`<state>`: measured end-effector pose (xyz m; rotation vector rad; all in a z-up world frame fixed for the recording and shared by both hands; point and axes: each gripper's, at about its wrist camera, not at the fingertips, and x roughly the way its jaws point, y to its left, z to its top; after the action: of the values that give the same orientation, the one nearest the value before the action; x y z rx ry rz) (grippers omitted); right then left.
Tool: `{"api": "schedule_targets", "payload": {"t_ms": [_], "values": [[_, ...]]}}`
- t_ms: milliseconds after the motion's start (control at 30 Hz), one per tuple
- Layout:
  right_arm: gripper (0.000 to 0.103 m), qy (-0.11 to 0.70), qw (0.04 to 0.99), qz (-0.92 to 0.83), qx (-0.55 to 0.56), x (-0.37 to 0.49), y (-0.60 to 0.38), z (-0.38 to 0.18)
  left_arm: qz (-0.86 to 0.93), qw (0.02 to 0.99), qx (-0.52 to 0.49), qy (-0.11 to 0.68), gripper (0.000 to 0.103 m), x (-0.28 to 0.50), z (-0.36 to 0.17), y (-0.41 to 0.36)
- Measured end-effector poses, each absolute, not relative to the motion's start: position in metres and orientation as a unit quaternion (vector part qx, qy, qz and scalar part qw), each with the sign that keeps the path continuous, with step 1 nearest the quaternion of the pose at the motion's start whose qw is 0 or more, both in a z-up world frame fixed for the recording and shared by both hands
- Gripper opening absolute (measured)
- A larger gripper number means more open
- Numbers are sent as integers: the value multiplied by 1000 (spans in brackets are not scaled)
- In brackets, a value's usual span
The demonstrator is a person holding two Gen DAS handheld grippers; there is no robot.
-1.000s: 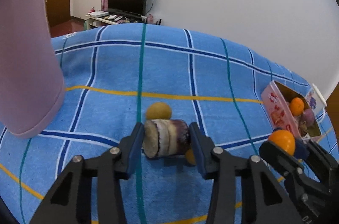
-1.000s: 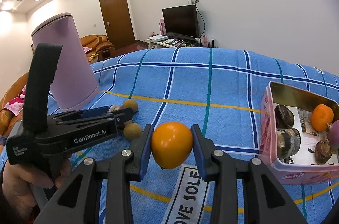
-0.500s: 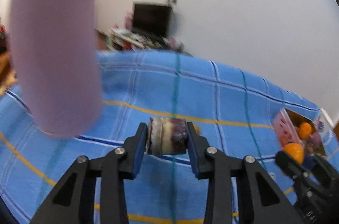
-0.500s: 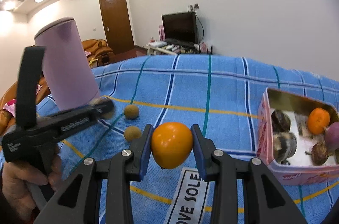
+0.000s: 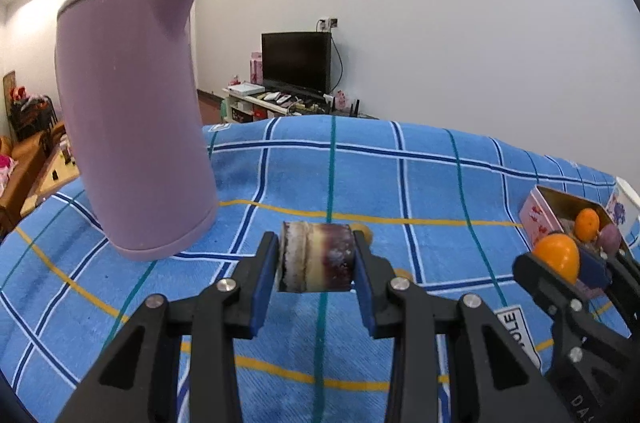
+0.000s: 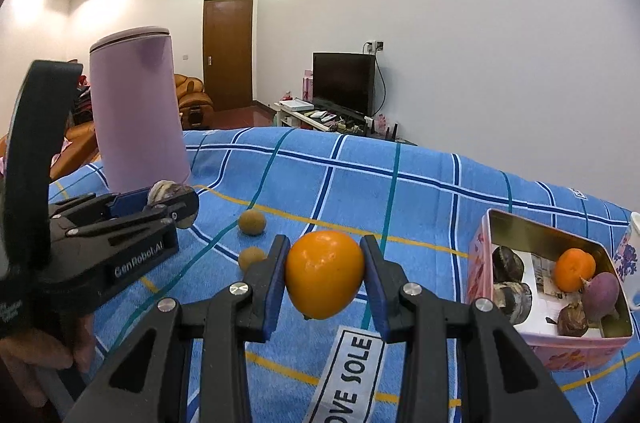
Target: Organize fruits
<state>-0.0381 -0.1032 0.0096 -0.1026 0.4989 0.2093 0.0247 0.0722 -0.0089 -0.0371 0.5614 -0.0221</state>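
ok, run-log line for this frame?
left gripper: shut on purple fruit chunk, airborne | right gripper: shut on orange fruit, airborne | pink tin: part-filled

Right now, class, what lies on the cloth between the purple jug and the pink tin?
In the right wrist view, two small brown fruits lie on the blue cloth between the purple jug and the pink tin; the remaining stretch is bare.

A tall lilac plastic kettle (image 6: 138, 111) stands on the blue checked cloth (image 6: 424, 199), with a black flat-screen television (image 6: 344, 83) and brown wooden door (image 6: 228, 51) behind
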Motion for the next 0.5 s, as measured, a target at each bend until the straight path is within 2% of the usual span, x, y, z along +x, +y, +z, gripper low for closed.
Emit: {"api": "schedule_targets", "payload": {"t_ms": [500], "values": [[38,249,962,100,-52,-55,-120,10,-16,961,-2,277,38,5,-8,46]]}}
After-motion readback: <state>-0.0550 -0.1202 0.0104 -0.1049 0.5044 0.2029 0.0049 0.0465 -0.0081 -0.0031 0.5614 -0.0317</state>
